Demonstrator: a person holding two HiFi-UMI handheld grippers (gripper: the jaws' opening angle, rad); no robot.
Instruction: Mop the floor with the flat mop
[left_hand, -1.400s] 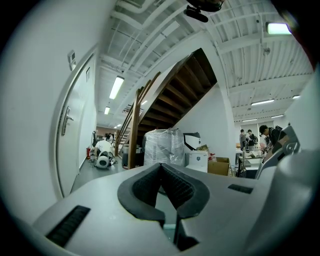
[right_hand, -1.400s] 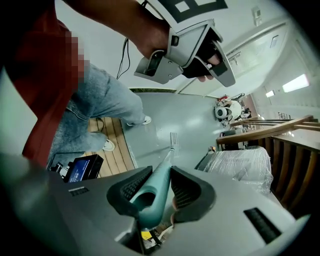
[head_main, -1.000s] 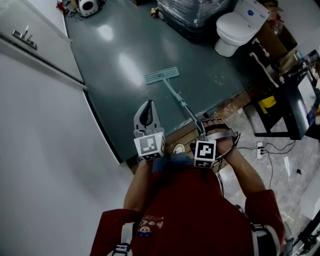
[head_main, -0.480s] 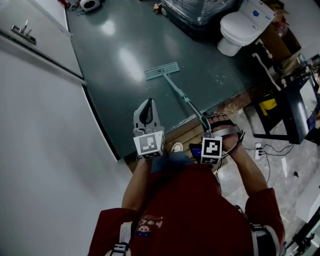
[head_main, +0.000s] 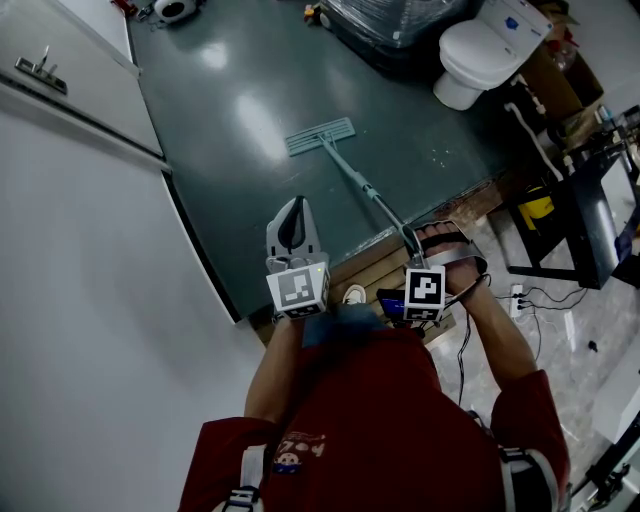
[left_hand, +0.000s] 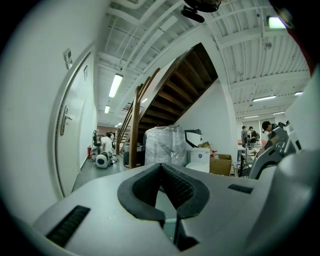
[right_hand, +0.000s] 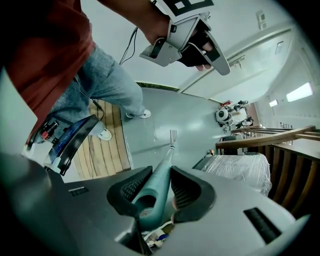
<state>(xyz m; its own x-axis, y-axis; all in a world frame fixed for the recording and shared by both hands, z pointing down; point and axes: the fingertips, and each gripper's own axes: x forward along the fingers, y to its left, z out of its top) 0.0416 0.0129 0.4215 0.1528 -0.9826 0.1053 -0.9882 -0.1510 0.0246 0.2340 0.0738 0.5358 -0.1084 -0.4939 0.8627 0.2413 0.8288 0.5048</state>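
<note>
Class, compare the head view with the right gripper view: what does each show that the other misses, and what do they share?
Head view only: the white toilet. Right gripper view only: the brown wooden stair rail, and a close look at the right gripper clamping the teal mop handle. Both: the teal flat mop head on the grey-green floor.

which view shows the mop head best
The head view: the whole flat mop head lies in plain sight on the green floor. The right gripper view shows it only small and foreshortened, far down the handle that the right gripper clamps. The left gripper view does not show it.
</note>
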